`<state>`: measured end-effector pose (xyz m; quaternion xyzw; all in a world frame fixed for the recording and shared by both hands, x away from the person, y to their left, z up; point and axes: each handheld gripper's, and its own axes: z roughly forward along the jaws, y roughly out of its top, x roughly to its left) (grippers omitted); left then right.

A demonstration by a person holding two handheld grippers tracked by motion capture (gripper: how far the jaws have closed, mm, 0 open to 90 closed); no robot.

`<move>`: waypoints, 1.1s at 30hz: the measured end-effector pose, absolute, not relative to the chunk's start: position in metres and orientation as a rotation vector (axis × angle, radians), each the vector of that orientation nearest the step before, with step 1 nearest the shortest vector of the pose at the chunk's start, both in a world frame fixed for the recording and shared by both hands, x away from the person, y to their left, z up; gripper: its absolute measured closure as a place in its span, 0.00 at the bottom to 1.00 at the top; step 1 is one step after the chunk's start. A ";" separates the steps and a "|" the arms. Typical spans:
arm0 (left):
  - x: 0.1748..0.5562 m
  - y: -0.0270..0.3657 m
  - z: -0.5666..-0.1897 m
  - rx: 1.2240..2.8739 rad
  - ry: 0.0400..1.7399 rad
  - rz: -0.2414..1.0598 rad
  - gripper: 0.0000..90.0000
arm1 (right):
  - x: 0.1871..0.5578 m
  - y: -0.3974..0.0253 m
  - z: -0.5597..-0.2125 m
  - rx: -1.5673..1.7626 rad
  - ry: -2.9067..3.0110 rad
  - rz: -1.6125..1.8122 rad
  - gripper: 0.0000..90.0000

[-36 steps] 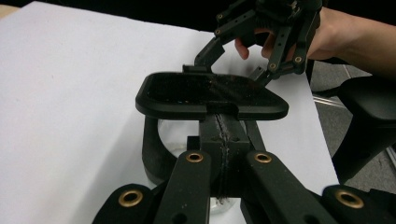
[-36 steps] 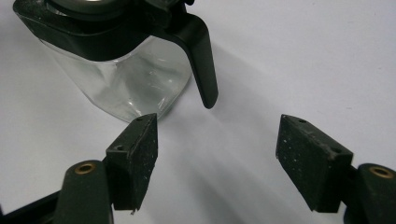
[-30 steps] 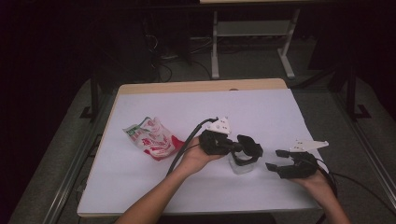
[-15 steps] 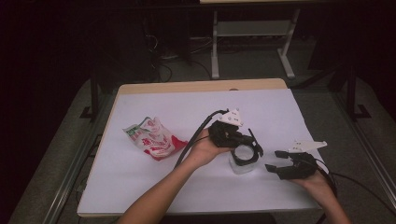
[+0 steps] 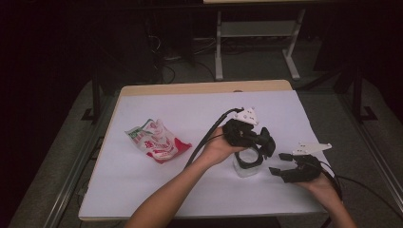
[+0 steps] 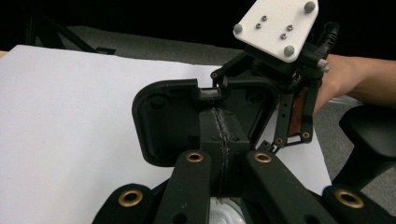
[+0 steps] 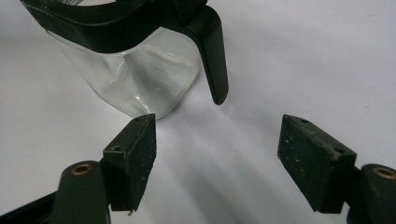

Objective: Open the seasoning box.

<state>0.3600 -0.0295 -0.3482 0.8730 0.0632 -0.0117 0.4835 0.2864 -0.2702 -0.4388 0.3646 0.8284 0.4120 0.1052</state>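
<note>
A clear glass jug (image 5: 246, 167) with a black rim and handle stands on the white table (image 5: 199, 109), right of centre. My left gripper (image 5: 265, 145) hangs over it. In the left gripper view that gripper (image 6: 219, 116) is shut on the jug's black lid (image 6: 163, 123), which is tilted up so its underside shows. My right gripper (image 5: 278, 163) is open just right of the jug, low over the table. In the right gripper view, the jug (image 7: 135, 74) and its black handle (image 7: 214, 56) sit just beyond the spread jaws of this gripper (image 7: 217, 135), which touch nothing.
A crumpled red, white and green snack bag (image 5: 154, 141) lies on the left half of the table. The left gripper's black cable (image 5: 209, 135) trails across the middle. Metal table legs (image 5: 218, 47) and cables stand on the floor beyond the far edge.
My left gripper has moved right and slightly away, coming over the jug with the lid raised in its jaws. The right gripper has stayed put and open.
</note>
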 end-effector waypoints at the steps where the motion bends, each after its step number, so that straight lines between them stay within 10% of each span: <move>1: 0.360 -0.031 -0.349 2.127 0.157 -0.027 1.00 | 0.286 -0.270 -0.439 1.068 2.441 1.212 0.31; 33: 0.349 -0.001 -0.341 2.139 0.209 -0.071 0.84 | 0.285 -0.269 -0.441 1.064 2.445 1.195 0.30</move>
